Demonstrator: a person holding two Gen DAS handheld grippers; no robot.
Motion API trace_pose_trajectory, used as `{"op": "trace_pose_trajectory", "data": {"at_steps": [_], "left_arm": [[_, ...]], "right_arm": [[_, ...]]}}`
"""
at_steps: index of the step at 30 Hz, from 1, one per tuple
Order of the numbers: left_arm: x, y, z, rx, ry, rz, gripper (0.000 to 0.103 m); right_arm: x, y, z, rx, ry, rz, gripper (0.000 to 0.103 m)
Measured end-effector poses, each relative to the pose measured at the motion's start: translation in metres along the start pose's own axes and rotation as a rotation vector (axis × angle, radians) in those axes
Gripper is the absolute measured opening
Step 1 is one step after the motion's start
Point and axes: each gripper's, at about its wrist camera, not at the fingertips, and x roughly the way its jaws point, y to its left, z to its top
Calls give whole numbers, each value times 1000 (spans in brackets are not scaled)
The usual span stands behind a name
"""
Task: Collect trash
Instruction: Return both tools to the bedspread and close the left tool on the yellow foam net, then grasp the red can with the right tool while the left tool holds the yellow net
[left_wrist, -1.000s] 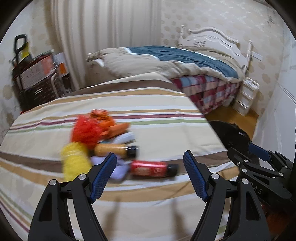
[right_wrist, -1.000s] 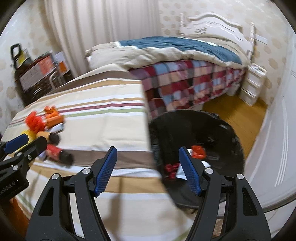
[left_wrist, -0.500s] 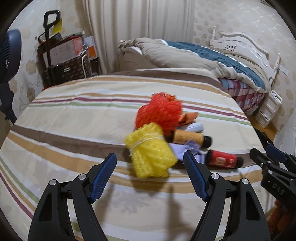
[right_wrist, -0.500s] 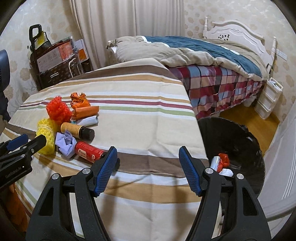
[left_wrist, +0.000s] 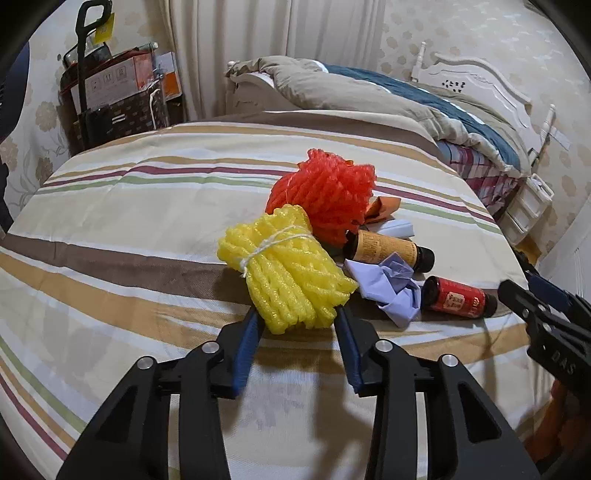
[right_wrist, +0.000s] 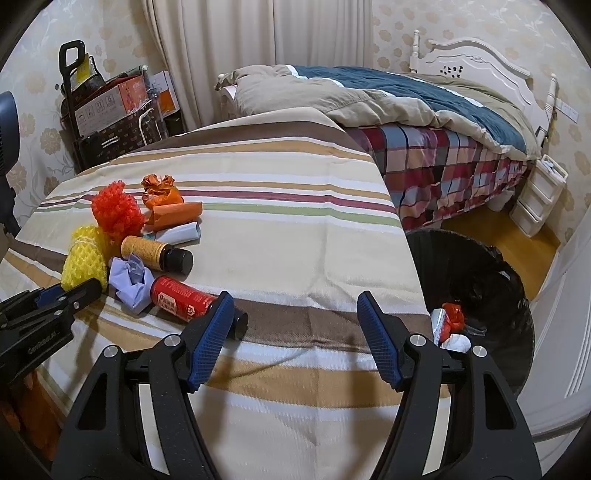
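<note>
The left gripper (left_wrist: 297, 325) has just closed on the yellow foam net (left_wrist: 288, 273). Beyond its fingers lie one red foam net (left_wrist: 328, 195), two bottles (left_wrist: 388, 251) and crumpled paper (left_wrist: 388, 288). The right gripper (right_wrist: 295, 317) hangs open and empty.

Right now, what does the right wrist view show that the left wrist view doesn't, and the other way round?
Only the right wrist view shows the black trash bin beside the striped bedspread, scraps already inside, and the crinkled orange wrapper. Only the left wrist view shows the left hand-held gripper closed on the yellow foam net bundle. Both show that bundle, the red foam net, the amber bottle, the red bottle and the crumpled lilac paper.
</note>
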Motion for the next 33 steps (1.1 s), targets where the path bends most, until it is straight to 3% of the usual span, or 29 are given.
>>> {"op": "trace_pose_trajectory", "data": {"at_steps": [17, 26, 33], "left_arm": [[-25, 29, -19, 25, 2, 13, 39], [-29, 41, -26, 19, -1, 31, 39], [-32, 43, -28, 31, -20, 45, 39]], "right_arm": [[6, 14, -7, -39, 50, -9, 67], [-4, 38, -2, -79, 30, 87, 67], [13, 63, -4, -131, 75, 115, 44]]}}
